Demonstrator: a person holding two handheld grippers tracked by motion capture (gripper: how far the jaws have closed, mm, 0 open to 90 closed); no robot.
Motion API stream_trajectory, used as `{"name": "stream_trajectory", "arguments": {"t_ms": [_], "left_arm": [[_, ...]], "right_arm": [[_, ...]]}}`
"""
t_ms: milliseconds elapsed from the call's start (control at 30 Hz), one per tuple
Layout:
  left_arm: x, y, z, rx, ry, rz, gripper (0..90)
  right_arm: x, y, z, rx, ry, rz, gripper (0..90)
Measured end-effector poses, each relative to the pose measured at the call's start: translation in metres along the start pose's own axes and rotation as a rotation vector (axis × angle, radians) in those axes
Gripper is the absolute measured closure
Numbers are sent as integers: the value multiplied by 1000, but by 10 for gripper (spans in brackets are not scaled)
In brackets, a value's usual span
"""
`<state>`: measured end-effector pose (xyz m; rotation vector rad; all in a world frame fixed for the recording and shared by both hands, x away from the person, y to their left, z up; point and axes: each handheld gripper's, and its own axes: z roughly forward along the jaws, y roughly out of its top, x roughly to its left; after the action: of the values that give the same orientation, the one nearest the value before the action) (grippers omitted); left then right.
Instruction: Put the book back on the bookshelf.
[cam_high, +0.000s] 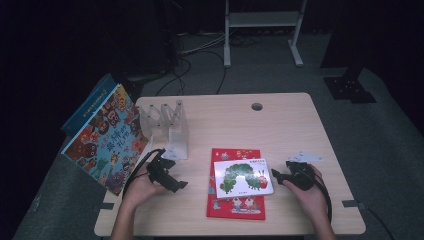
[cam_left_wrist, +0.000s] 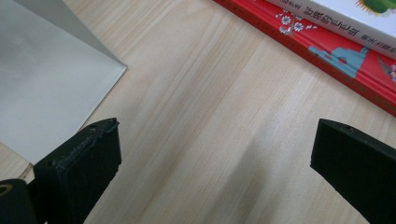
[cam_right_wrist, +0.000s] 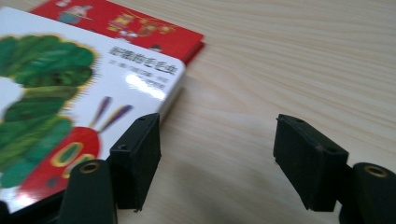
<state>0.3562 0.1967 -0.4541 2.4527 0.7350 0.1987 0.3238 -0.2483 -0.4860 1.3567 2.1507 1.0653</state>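
dark floor surrounds the pale table (cam_high: 300, 125); a clear file rack (cam_high: 167, 127) stands empty. left gripper (cam_high: 176, 185) spread over bare wood, right gripper (cam_high: 276, 176) spread beside the caterpillar book (cam_high: 243, 177) (atop a half-hidden red book (cam_high: 235, 205))

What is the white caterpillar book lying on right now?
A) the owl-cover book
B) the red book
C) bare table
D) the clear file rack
B: the white caterpillar book lies flat on top of the red book, whose cover shows above and below it.
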Motion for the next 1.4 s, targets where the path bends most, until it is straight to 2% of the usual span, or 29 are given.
{"name": "stream_trajectory", "arguments": {"t_ms": [167, 300, 467, 667, 767, 1033, 1167, 1400], "left_arm": [[2, -4, 0, 2, 5, -9, 0], [2, -5, 0, 12, 8, -14, 0], [1, -5, 3, 24, 3, -13, 0], [0, -4, 3, 8, -12, -13, 0], [-2, -3, 4, 11, -20, -10, 0], [-4, -1, 5, 8, -33, -2, 0], [-5, -1, 5, -5, -43, -2, 0], [-9, 3, 8, 1, -58, 9, 0]], "right_arm": [[13, 4, -3, -24, 59, 9, 327], [24, 5, 1, -9, 97, -8, 324], [34, 4, 7, 11, 120, -33, 317], [39, 4, 11, 25, 169, -9, 292], [41, 4, 12, 26, 158, -8, 291], [51, 10, 21, 16, 175, -19, 294], [56, 17, 28, 29, 189, -43, 293], [60, 30, 43, 33, 218, -75, 292]]}}
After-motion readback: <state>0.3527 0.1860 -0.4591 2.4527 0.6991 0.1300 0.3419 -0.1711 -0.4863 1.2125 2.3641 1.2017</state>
